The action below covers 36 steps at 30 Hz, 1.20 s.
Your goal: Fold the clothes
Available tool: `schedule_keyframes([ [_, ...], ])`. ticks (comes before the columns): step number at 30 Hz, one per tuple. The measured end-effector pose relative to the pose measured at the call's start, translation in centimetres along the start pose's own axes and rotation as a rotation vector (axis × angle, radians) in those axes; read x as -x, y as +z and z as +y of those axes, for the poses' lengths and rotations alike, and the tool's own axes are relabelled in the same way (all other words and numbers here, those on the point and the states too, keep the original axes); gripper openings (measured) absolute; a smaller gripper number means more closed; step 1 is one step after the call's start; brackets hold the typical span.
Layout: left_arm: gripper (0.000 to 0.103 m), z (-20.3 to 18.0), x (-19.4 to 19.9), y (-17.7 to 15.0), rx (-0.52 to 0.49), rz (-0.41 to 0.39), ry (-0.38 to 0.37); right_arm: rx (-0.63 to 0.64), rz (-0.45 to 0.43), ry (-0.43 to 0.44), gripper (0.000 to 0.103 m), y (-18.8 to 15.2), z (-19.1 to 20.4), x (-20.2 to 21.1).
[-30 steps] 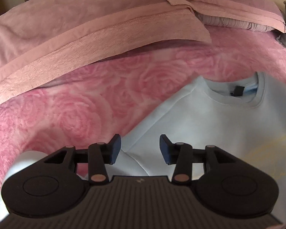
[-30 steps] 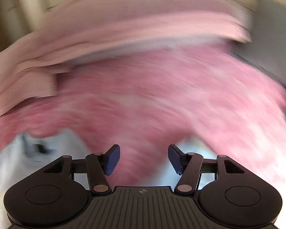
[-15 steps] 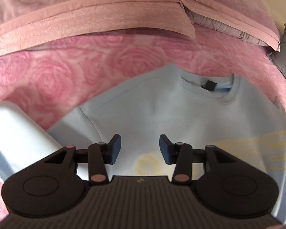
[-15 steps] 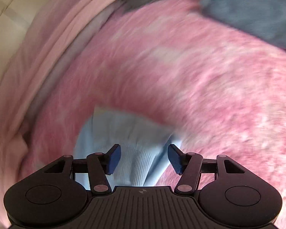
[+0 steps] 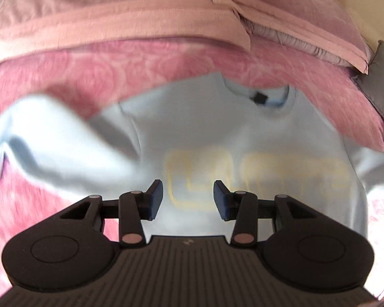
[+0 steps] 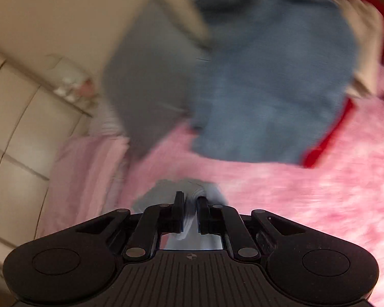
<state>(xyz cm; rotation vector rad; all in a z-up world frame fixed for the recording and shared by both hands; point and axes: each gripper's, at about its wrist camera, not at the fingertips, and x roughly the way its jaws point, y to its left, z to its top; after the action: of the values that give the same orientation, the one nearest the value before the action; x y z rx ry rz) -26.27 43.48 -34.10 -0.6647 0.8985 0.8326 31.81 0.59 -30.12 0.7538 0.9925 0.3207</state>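
Since a second ago the left view has slid from the sweatshirt's shoulder seam to its chest, and the right gripper, then wide over bare blanket, has closed on pale blue cloth.

Left wrist view: the light blue sweatshirt (image 5: 217, 133) lies front-up on the pink rose-patterned blanket (image 5: 71, 76), collar toward the pillows (image 5: 102, 12). Yellow outlined lettering (image 5: 256, 174) runs across the chest, too blurred to read; a small dark tag (image 5: 259, 99) sits inside the collar. One sleeve (image 5: 53, 138) trails off to the left, smeared by motion. The left gripper (image 5: 188, 199) points steeply down over the chest print, jaws about half apart, nothing between them.

Right wrist view: the right gripper (image 6: 190, 213) is tilted downward and rolled, so the wall and bed edge lean. Its jaws stand narrow, pinching a bunched fold of the sweatshirt (image 6: 189, 216). Beyond lie a blue garment (image 6: 268, 89), a grey pillow (image 6: 151, 81) and a red cloth (image 6: 327, 138), all blurred.
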Motion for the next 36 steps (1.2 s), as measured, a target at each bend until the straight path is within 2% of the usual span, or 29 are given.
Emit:
schedule_keyframes([
  [1, 0.039, -0.2, 0.2, -0.8, 0.002, 0.01, 0.002, -0.042, 0.046, -0.053, 0.026, 0.7, -1.6, -0.5],
  [2, 0.039, -0.4, 0.4, -1.7, 0.004, 0.019, 0.005, -0.075, 0.073, -0.082, 0.03, 0.8, -2.9, -0.7],
  [4, 0.039, -0.6, 0.8, -3.2, 0.011, 0.036, 0.012, -0.108, 0.102, -0.093, 0.033, 0.2, -4.9, -0.5],
  [6, 0.039, -0.7, 1.2, -4.5, 0.024, 0.05, 0.017, -0.069, 0.111, -0.065, 0.049, -0.9, -5.0, -0.1],
  [7, 0.039, -0.7, 1.6, -5.1, 0.027, 0.053, 0.02, -0.06, 0.102, -0.053, 0.07, -1.4, -5.3, 0.2],
  [8, 0.039, -0.8, 1.9, -5.6, 0.028, 0.052, 0.024, -0.057, 0.088, -0.041, 0.075, -1.8, -5.8, 0.6],
  [11, 0.039, -0.9, 3.0, -6.8, 0.031, 0.044, 0.038, -0.118, 0.056, 0.006, 0.075, -2.0, -8.2, 2.7],
  [12, 0.039, -0.9, 3.3, -7.1, 0.035, 0.04, 0.042, -0.114, 0.041, 0.012, 0.075, -1.9, -8.7, 3.2],
  [13, 0.039, -0.9, 3.6, -7.5, 0.04, 0.036, 0.045, -0.056, 0.026, -0.001, 0.075, -1.7, -8.6, 3.4],
  [14, 0.039, -1.0, 3.8, -7.8, 0.046, 0.033, 0.049, 0.042, 0.023, -0.028, 0.075, -1.5, -7.8, 3.4],
  [17, 0.039, -0.9, 4.2, -8.9, 0.067, 0.028, 0.064, 0.472, 0.086, -0.121, 0.075, -2.9, -4.3, 2.1],
  [18, 0.039, -0.8, 4.4, -9.3, 0.078, 0.029, 0.073, 0.578, 0.104, -0.183, 0.075, -3.6, -3.5, 1.3],
  [20, 0.039, -0.5, 4.8, -9.8, 0.1, 0.026, 0.095, 0.595, 0.103, -0.395, 0.075, -4.0, -3.7, -0.4],
  [21, 0.04, -0.1, 5.2, -10.0, 0.107, 0.018, 0.108, 0.527, 0.09, -0.511, 0.075, -3.8, -4.3, -0.9],
  [22, 0.04, 0.2, 5.5, -10.2, 0.115, 0.009, 0.122, 0.424, 0.076, -0.563, 0.075, -3.4, -5.2, -0.8],
  [23, 0.04, 0.8, 5.8, -10.3, 0.126, 0.0, 0.144, 0.335, 0.065, -0.524, 0.075, -3.2, -6.0, -0.2],
  [24, 0.04, 1.5, 6.1, -10.4, 0.139, -0.01, 0.171, 0.287, 0.064, -0.449, 0.075, -3.3, -6.3, 0.6],
  [25, 0.04, 2.3, 6.4, -10.4, 0.158, -0.019, 0.197, 0.278, 0.082, -0.378, 0.075, -3.7, -6.4, 1.2],
  [28, 0.041, 6.1, 6.8, -9.8, 0.252, -0.045, 0.262, 0.338, 0.177, -0.288, 0.075, -5.8, -5.6, 2.4],
  [32, 0.046, 12.2, 7.4, -8.1, 0.382, -0.108, 0.345, 0.367, 0.287, -0.226, 0.075, -9.7, -5.1, 3.8],
  [36, 0.049, 19.0, 7.2, -5.8, 0.547, -0.188, 0.381, 0.35, 0.359, -0.216, 0.075, -14.0, -4.6, 4.5],
])
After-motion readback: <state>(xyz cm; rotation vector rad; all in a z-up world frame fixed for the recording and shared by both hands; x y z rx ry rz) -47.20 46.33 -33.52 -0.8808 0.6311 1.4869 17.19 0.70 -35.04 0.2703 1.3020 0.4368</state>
